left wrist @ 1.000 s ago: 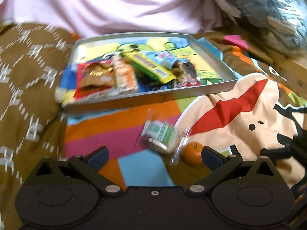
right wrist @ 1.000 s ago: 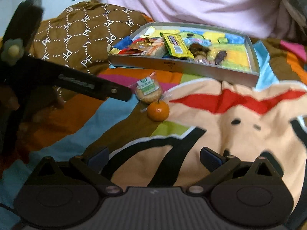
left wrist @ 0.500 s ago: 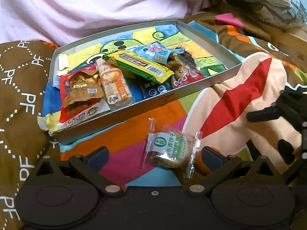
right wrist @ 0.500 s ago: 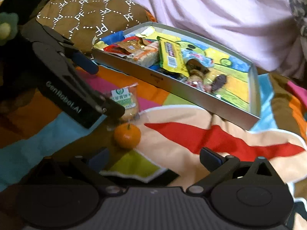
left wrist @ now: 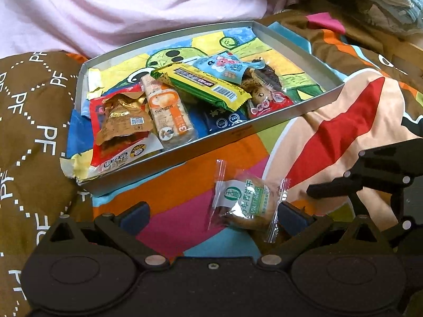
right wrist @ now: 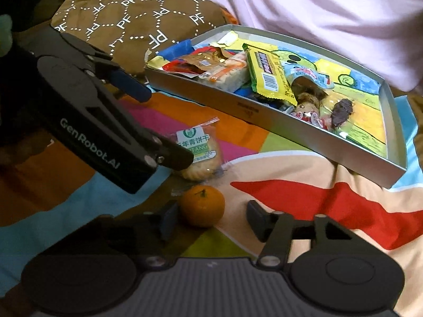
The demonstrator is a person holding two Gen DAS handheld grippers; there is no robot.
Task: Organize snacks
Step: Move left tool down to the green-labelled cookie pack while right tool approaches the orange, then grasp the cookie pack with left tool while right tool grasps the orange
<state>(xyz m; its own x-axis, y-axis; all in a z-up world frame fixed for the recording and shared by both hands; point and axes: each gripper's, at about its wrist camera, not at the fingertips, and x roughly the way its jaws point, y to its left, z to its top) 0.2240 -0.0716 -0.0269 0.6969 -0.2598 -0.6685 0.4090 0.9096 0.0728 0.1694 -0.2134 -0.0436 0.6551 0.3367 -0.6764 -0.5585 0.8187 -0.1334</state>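
Snacks-wise, the wrapped biscuit [left wrist: 244, 202] lies flat on the colourful blanket [right wrist: 330, 211] just in front of the tray [right wrist: 264, 113], its crimped ends pointing sideways, between the spread left gripper [left wrist: 212, 215]. The right gripper [right wrist: 208, 220] has just been closing around the small orange [right wrist: 202, 206], pads not clearly touching.

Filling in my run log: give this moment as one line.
left gripper: open, around wrapped biscuit | right gripper: jaws just closing, tangerine between, not yet pinched | tray: snacks inside
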